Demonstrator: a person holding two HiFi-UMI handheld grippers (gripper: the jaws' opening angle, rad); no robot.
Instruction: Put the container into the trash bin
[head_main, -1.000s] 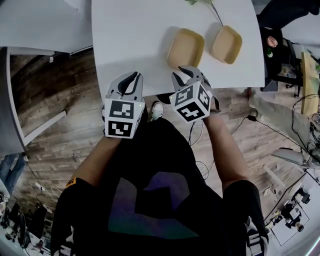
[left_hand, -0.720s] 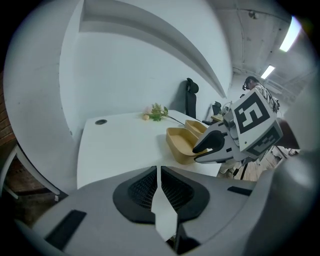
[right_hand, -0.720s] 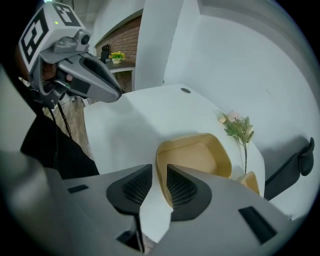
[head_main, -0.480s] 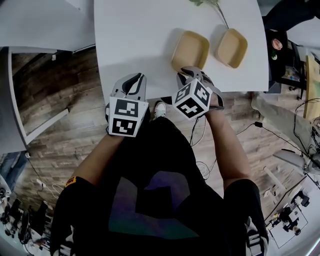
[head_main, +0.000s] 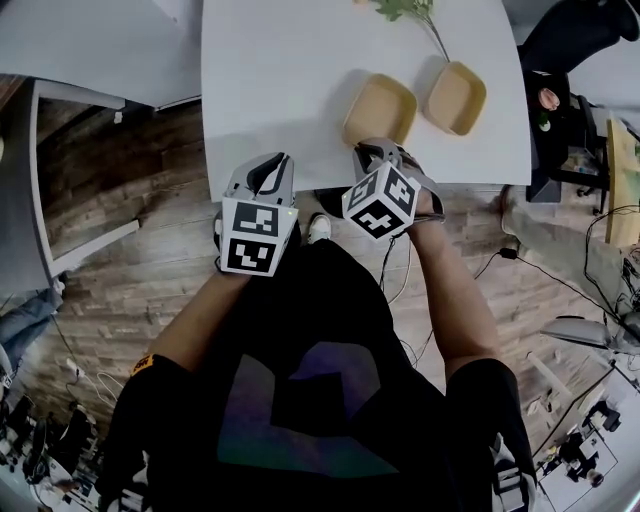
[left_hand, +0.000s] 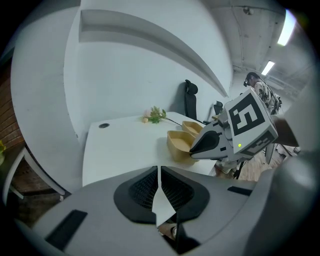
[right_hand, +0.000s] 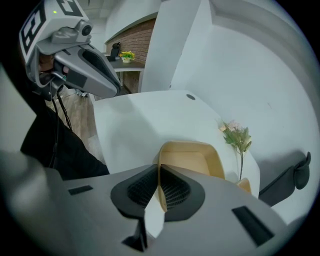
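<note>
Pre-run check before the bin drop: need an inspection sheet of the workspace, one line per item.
Surface: white table.
Job's things: two tan containers side by side; near container sits just ahead of the right gripper, far container beyond it. Trash bin: nothing seen.
Clutter: flower sprig at the far table edge.
Grippers: left gripper shut, holding nothing, at the near table edge; right gripper shut, holding nothing, aimed at the near container.
Cables: black cable on the floor at the right.
Surroundings: wooden floor, office chair, second white table.
</note>
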